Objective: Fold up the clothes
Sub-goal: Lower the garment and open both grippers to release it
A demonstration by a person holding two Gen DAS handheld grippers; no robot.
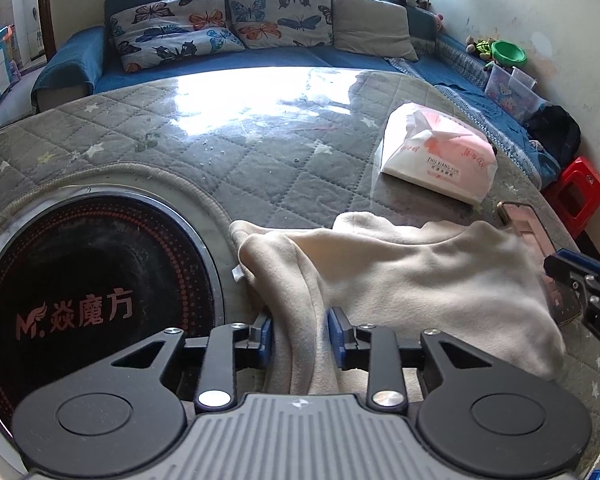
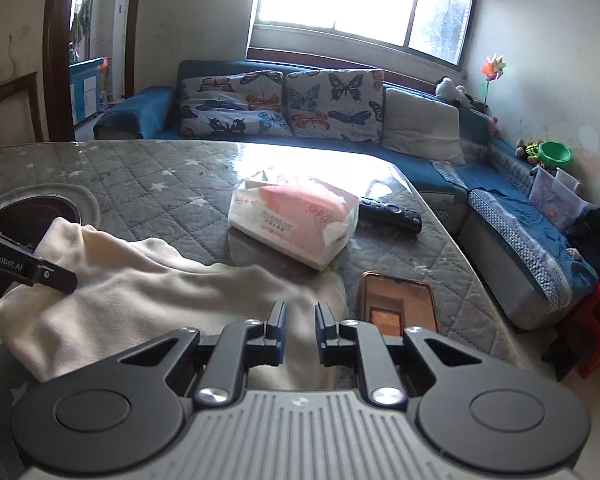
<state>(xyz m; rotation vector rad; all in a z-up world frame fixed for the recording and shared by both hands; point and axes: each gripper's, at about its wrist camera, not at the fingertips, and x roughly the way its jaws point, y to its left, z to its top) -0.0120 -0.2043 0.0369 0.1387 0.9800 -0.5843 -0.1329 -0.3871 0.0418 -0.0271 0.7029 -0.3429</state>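
Note:
A cream fleece garment (image 1: pixel 420 280) lies bunched on the quilted grey table cover (image 1: pixel 260 152), near the front edge. My left gripper (image 1: pixel 300 330) is shut on a thick fold at the garment's left end, with cloth filling the gap between its blue pads. My right gripper (image 2: pixel 301 312) sits at the garment's (image 2: pixel 160 300) right end, its fingers narrowly apart with cloth in the gap. The left gripper (image 2: pixel 40 270) shows at the left of the right wrist view, and the right gripper's body (image 1: pixel 580 276) at the right edge of the left wrist view.
A phone (image 2: pixel 400 300) lies just right of the garment. Behind are a tissue pack (image 2: pixel 292 220) and a black remote (image 2: pixel 392 212). A round black cooktop (image 1: pixel 92 280) is set into the table at left. A blue sofa (image 1: pixel 260 56) runs behind, with a red stool (image 2: pixel 596 312) at right.

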